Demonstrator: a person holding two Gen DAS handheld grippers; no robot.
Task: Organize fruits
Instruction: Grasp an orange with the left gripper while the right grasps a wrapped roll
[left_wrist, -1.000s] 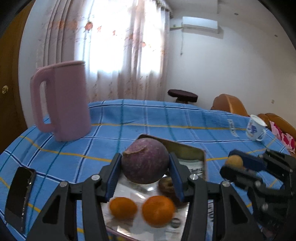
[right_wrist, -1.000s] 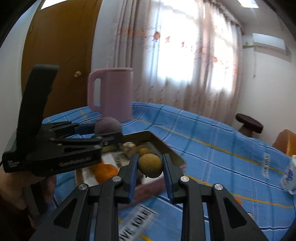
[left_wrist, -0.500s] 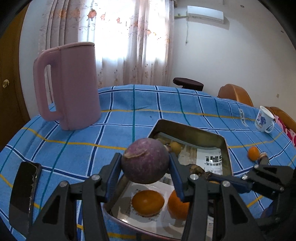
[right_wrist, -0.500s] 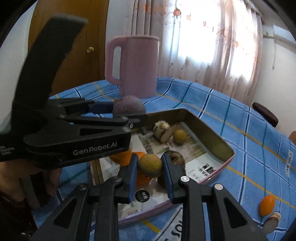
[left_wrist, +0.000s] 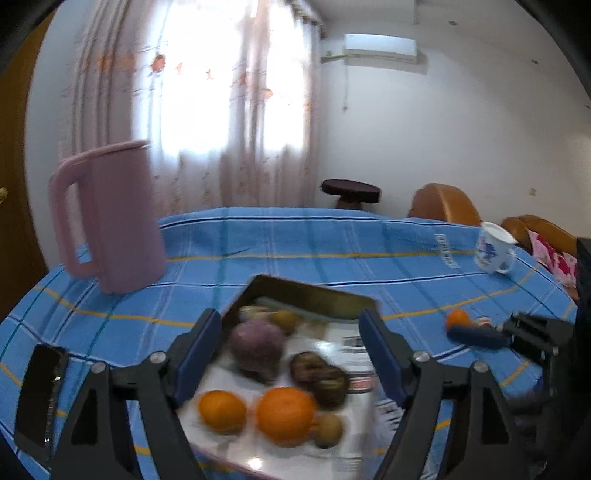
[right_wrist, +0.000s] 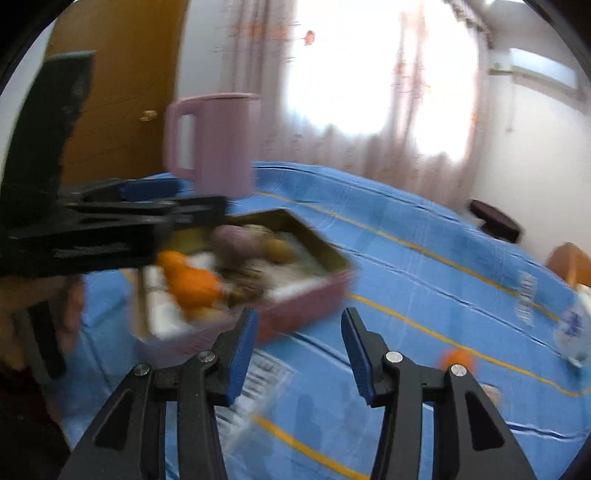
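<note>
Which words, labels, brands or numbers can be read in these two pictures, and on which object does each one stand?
None can be read.
Printed paper lining the tin box: dark print, too blurred.
Label strip on the tablecloth: too small and blurred.
White printed patch on the cloth in the right wrist view: blurred.
White cup: a blue design only, no letters seen.

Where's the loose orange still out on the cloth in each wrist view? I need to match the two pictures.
Left wrist: the loose orange lies on the blue cloth at right, beyond the tin, beside the right tool's blue tip.
Right wrist: the same orange sits low right, blurred, just past the tool's right finger.
Shared landmark: the pink jug stands behind the fruit tin.
</note>
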